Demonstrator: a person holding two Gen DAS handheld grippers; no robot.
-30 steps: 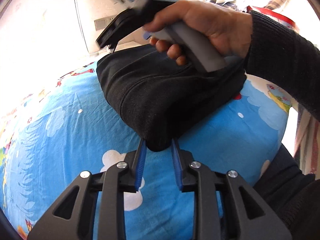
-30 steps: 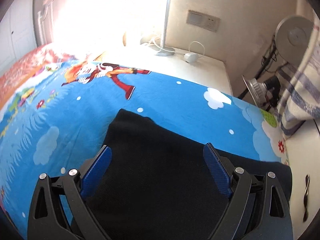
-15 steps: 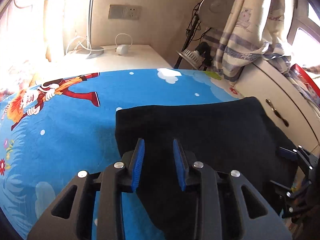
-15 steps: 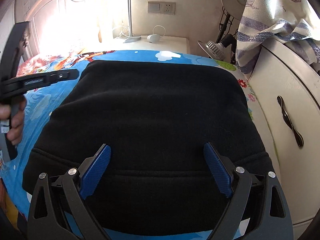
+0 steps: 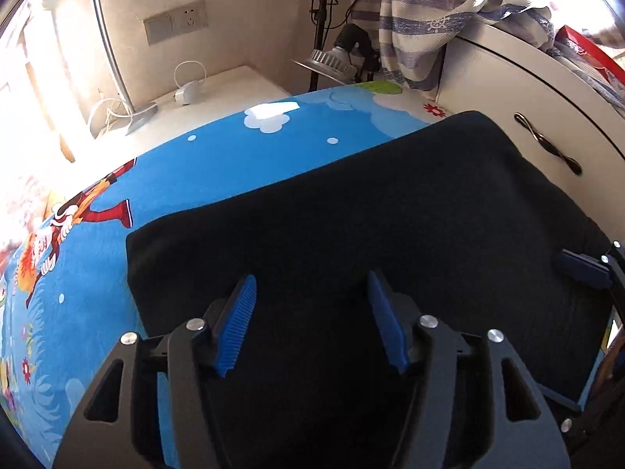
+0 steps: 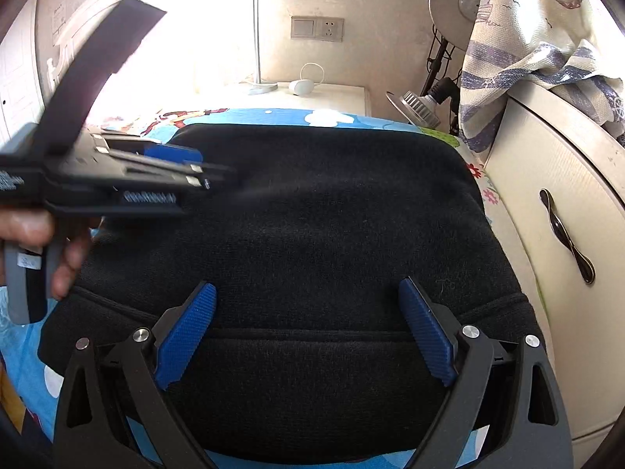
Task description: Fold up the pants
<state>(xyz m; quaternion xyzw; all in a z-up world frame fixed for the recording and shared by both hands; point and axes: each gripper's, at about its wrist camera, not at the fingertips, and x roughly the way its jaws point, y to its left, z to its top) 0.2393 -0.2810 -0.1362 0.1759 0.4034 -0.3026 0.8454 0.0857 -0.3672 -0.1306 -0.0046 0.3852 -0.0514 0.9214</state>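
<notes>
Black pants (image 6: 312,234) folded into thick pad, lying on blue cartoon bedsheet (image 5: 234,164), right edge close beside cream cabinet (image 6: 554,203). My left gripper (image 5: 312,320) over pants' left part, jaws just been opening, now apart, nothing pinched between. My right gripper (image 6: 308,320) over pants' near hem, jaws spread wide, gripping nothing. My left hand (image 6: 35,242) blurred at pants' left edge.

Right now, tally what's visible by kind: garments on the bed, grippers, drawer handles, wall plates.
Folded black pants on the blue sheet: 1
Grippers: 2, left gripper and right gripper, both with jaws apart
Drawer handle: 1
Wall plate with switch and socket: 1
Total: 5
</notes>
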